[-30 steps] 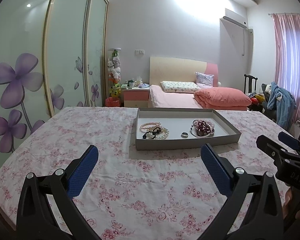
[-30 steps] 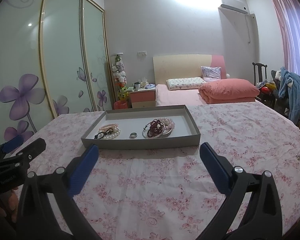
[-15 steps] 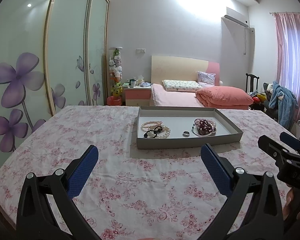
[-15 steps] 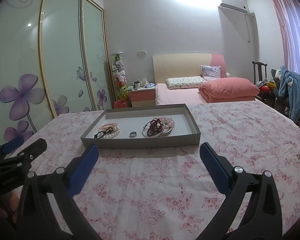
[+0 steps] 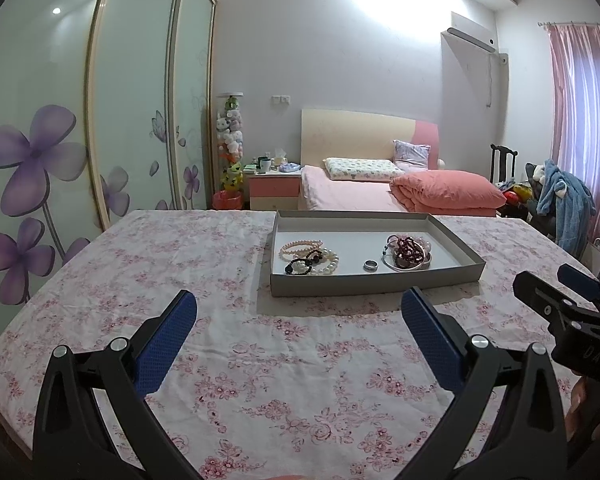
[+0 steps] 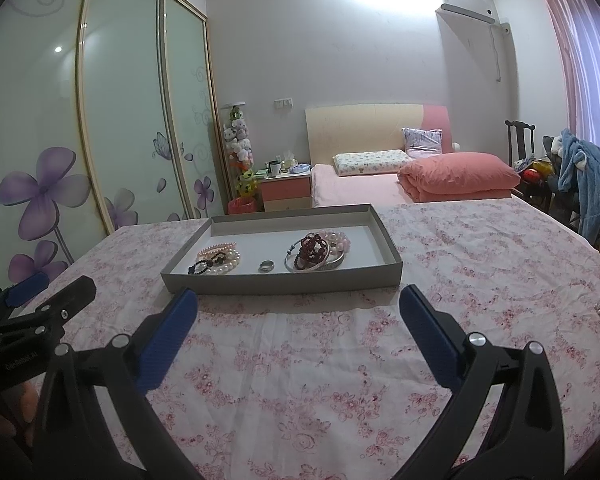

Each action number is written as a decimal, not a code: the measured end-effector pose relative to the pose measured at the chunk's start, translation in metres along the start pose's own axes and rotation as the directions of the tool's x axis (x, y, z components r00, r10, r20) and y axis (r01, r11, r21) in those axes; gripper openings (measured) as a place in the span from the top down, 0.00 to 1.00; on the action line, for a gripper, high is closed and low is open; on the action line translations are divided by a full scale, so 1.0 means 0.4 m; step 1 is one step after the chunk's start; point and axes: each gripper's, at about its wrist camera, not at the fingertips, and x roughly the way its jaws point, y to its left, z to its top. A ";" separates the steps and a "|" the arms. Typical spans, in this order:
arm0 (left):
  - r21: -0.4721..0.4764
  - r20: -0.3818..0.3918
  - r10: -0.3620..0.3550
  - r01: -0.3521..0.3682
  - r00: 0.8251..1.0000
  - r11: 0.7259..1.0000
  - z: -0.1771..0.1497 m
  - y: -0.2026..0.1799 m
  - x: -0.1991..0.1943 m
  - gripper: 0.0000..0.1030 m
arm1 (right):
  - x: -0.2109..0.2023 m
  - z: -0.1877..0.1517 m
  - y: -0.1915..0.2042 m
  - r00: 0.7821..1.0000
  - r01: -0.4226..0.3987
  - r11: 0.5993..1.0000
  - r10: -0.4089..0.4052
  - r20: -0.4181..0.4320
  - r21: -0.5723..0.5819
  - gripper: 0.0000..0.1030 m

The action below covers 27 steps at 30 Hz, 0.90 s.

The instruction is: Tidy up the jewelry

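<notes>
Left gripper (image 5: 299,316) and right gripper (image 6: 298,313): spread wide, holding nothing, above floral tablecloth (image 5: 228,364). Grey tray (image 5: 374,281) ahead, containing pearl bracelets (image 5: 312,258), silver ring (image 5: 371,266), dark red bead bracelets (image 5: 409,252).

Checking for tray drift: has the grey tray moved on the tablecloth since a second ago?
No. The grey tray sits at the same spot on the floral tablecloth, still lined up below the bed; only the camera nudged slightly.

left hand-held gripper (image 5: 299,312): black frame | blue textured pads | silver screws | right hand-held gripper (image 6: 298,310): same
</notes>
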 end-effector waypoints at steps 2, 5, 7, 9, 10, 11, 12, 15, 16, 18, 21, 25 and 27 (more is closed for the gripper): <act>0.001 -0.001 -0.001 0.001 1.000 1.000 -0.001 -0.003 0.001 0.02 | 0.001 0.001 0.000 1.000 0.000 1.000 0.000 0.000 0.001 0.04; 0.001 -0.002 -0.001 0.001 1.000 1.000 -0.003 -0.003 0.000 0.02 | 0.001 0.002 -0.001 1.000 0.001 1.000 -0.001 0.000 0.001 0.04; 0.001 -0.002 -0.001 0.001 1.000 1.000 -0.002 -0.003 0.000 0.02 | 0.000 -0.002 0.002 1.000 0.001 1.000 -0.001 -0.002 0.001 0.04; 0.001 -0.002 -0.002 0.002 1.000 1.000 -0.001 -0.003 0.001 0.02 | 0.000 -0.003 0.003 1.000 0.000 1.000 0.000 -0.003 0.001 0.04; 0.001 -0.002 -0.002 0.002 1.000 1.000 -0.002 -0.003 0.001 0.02 | 0.000 -0.004 0.004 1.000 -0.001 1.000 0.001 -0.004 0.001 0.04; 0.001 -0.002 -0.001 0.001 1.000 1.000 -0.001 -0.004 0.001 0.02 | -0.001 -0.005 0.005 1.000 -0.001 1.000 0.001 -0.005 0.001 0.04; 0.001 -0.002 -0.002 0.002 1.000 1.000 -0.001 -0.004 0.001 0.02 | 0.001 -0.003 0.003 1.000 -0.001 1.000 0.001 -0.006 0.002 0.04; 0.001 -0.003 -0.006 0.006 1.000 1.000 -0.001 -0.008 0.003 0.02 | 0.000 -0.001 0.004 1.000 -0.001 1.000 0.001 -0.007 0.003 0.04; 0.001 -0.003 -0.007 0.007 1.000 1.000 -0.002 -0.009 0.002 0.02 | 0.001 -0.001 0.003 1.000 -0.001 1.000 0.001 -0.006 0.003 0.04; 0.001 -0.002 -0.007 0.007 1.000 1.000 -0.001 -0.011 0.002 0.02 | 0.000 -0.002 0.005 1.000 -0.001 1.000 0.001 -0.007 0.002 0.04; 0.000 0.002 -0.008 0.008 1.000 1.000 0.000 -0.012 0.000 0.02 | 0.000 -0.001 0.004 1.000 -0.001 1.000 0.001 -0.007 0.002 0.04; -0.002 0.001 -0.007 0.007 1.000 1.000 0.003 -0.011 0.000 0.02 | 0.000 -0.001 0.005 1.000 0.000 1.000 0.000 -0.007 0.003 0.04; -0.008 -0.001 -0.005 0.005 1.000 1.000 0.004 -0.008 0.001 0.02 | 0.001 0.000 0.004 1.000 -0.001 1.000 0.001 -0.007 0.003 0.04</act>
